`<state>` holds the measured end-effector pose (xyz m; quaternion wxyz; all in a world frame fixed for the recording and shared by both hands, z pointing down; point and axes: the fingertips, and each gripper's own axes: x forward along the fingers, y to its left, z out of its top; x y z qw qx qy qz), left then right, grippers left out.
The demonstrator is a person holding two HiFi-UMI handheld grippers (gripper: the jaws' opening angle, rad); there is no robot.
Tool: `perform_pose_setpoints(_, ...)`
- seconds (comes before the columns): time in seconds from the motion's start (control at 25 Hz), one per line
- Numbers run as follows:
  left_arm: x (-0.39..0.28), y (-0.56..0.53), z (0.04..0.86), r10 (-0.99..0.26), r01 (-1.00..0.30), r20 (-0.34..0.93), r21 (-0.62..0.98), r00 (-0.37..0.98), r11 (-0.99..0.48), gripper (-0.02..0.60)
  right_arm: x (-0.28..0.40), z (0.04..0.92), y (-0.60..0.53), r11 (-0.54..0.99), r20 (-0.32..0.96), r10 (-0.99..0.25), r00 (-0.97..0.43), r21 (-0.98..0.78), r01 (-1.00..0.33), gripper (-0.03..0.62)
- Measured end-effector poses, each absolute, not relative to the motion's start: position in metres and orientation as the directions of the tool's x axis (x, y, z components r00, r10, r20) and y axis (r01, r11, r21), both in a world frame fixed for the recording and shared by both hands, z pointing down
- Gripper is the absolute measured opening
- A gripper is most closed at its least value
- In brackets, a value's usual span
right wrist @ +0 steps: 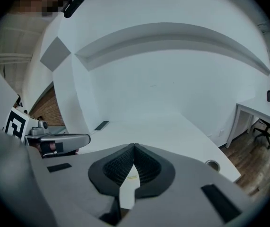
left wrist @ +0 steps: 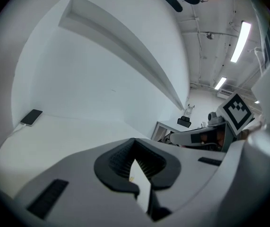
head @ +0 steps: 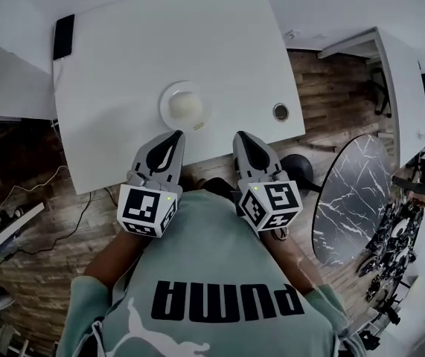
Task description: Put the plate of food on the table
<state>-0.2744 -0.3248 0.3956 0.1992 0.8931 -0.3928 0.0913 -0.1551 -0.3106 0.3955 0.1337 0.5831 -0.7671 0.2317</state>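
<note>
On the table point(head: 123, 65), plate of food point(head: 185, 105) lies just beyond closed (empty) jaws

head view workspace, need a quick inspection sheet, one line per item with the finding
surface: white table, mostly bare, with a grommet hole near its right edge
job's things: plate of food resting on the table, near the front edge
clutter: black phone at the far left corner
grippers: left gripper and right gripper both shut and empty, tips just short of the plate
cables: dark cable loose on the floor left of the table
surroundings: wood floor, round marble table, second white desk to the right
</note>
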Motion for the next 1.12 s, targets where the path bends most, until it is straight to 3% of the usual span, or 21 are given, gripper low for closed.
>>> perform_pose_setpoints(0.44,-0.286,-0.357,0.428,-0.665,-0.764,0.377,0.367,0.644,-0.531,0.006,-0.149,0.414,-0.336,0.189,0.530,-0.798,-0.286,-0.232,-0.954,0.008)
perform_pose_setpoints(0.72,-0.294,-0.381,0.456,-0.626,-0.741,0.418,0.507,0.658,-0.440,0.011,-0.151,0.451,-0.362,0.211,0.620,-0.701,-0.352,-0.291,-0.933,0.008)
perform_pose_setpoints(1.12,-0.295,-0.401,0.508,-0.562,-0.765,0.538,0.558,0.628,-0.320,0.120,-0.159,0.510,-0.377,0.266,0.732,-0.490,-0.474,-0.392,-0.881,0.011)
